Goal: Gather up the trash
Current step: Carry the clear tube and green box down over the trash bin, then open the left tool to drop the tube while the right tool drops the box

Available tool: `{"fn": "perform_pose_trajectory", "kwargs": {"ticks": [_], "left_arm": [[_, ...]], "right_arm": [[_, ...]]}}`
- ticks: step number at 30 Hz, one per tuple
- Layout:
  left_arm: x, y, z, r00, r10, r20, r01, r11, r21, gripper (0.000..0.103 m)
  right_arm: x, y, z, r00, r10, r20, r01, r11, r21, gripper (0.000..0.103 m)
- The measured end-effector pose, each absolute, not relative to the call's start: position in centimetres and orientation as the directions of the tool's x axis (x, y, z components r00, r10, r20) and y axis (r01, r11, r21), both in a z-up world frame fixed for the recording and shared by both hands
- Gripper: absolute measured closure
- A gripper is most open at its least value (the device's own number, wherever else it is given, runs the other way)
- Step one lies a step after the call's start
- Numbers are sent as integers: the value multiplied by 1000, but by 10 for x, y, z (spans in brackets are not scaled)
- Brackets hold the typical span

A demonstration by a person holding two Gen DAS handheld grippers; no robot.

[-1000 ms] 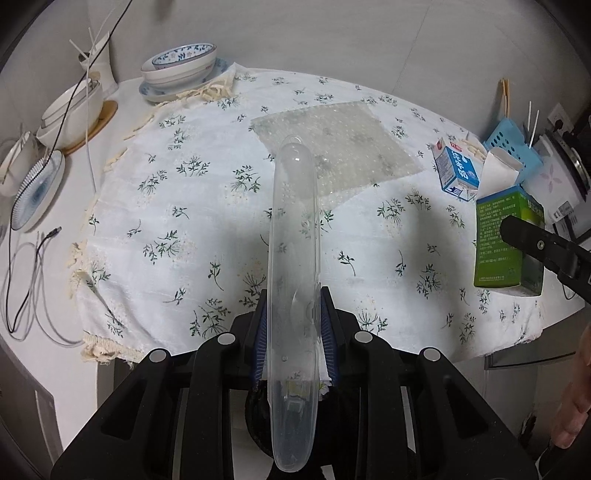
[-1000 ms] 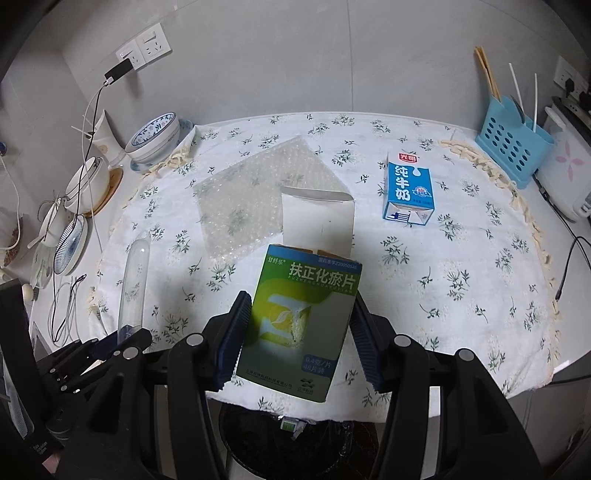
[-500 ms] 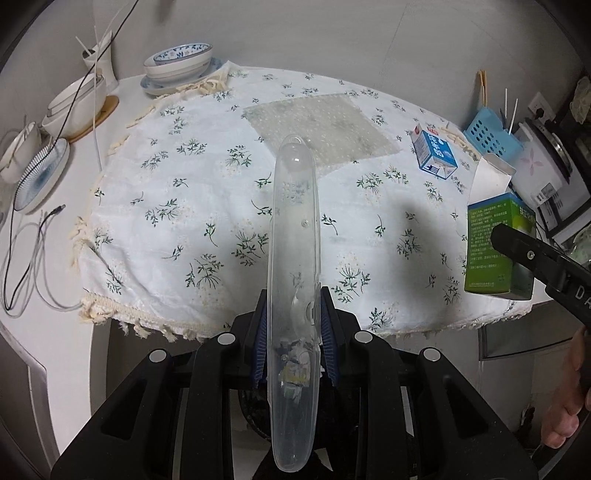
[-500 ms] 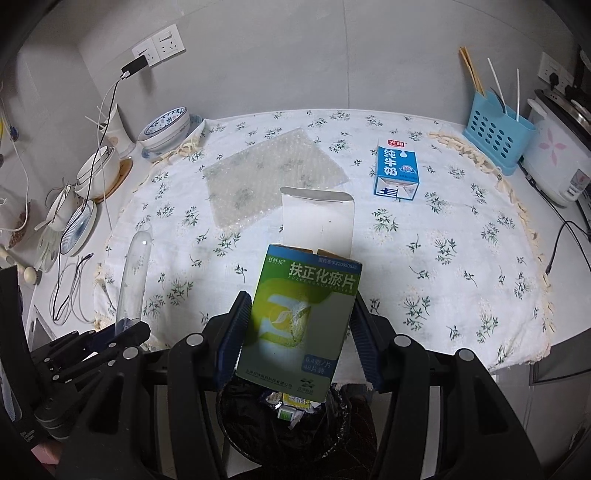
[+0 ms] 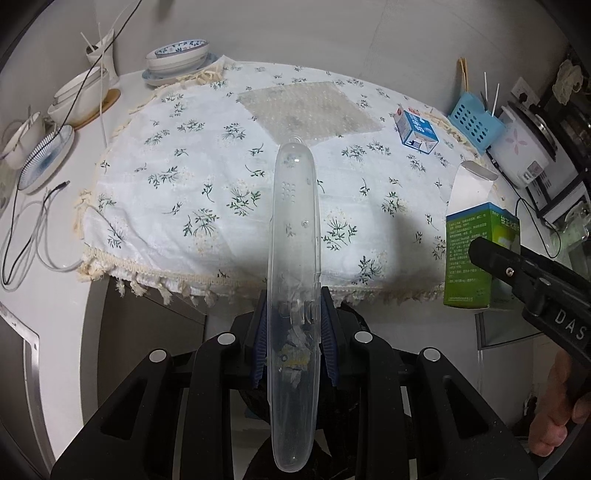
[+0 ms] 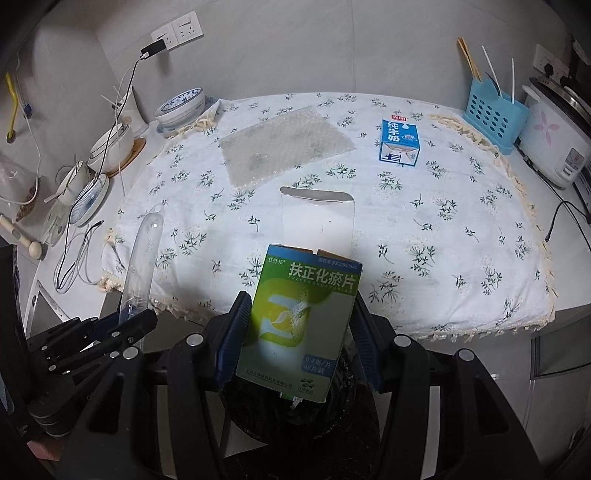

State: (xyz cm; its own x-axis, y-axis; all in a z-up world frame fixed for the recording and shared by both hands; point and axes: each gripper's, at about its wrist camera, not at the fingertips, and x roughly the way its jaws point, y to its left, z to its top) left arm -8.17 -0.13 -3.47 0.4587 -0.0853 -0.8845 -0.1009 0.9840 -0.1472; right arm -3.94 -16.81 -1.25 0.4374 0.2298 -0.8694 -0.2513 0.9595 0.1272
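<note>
Green medicine box (image 6: 301,325) pinched in right tool (image 6: 299,339), clear plastic case (image 5: 293,295) in left tool (image 5: 293,339).

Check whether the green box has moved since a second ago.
Yes. The green box, clamped in the right gripper, has drawn back off the tablecloth, over the bin.

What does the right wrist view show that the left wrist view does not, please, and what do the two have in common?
Only the right wrist view shows the wall sockets with a plugged-in charger, and the printed front of the green box over the black bin.

Only the left wrist view shows the clear plastic case head-on between the left gripper pads, and the person's hand.

Both show the floral tablecloth, bubble wrap, milk carton and blue utensil holder.
</note>
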Motion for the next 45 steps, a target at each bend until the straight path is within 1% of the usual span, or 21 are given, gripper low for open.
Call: {"fn": "perform_pose_trajectory", "kwargs": {"ticks": [12,22,28,32,42,45], "left_arm": [[-122,-5,-75,400,-115,-909,-89,983,-163,78],[-139,-14,-123,335,-134,-933,-73,983,-168,78],[-141,-20,-152,304,-152,-940,-63,982,-179,78],[-139,-23,-169,280,-140,-950,-55,985,-161,78],[-128,-24,-208,227,-117,-967,-64,989,-135,78],[-125,-30,-217,218,-110,-970,-44,991,-123,78]], "right_arm": [[-80,-174,-57,361,248,-899,-276,949,151,52],[-111,-166,-97,294,248,-923,-364,922,132,52],[-111,-167,-135,258,236,-937,-367,921,131,52],[-110,-171,-163,224,193,-955,-345,933,107,52],[-101,-178,-211,172,190,-967,-302,944,132,52],[-101,-177,-219,157,187,-970,-298,945,134,52]]}}
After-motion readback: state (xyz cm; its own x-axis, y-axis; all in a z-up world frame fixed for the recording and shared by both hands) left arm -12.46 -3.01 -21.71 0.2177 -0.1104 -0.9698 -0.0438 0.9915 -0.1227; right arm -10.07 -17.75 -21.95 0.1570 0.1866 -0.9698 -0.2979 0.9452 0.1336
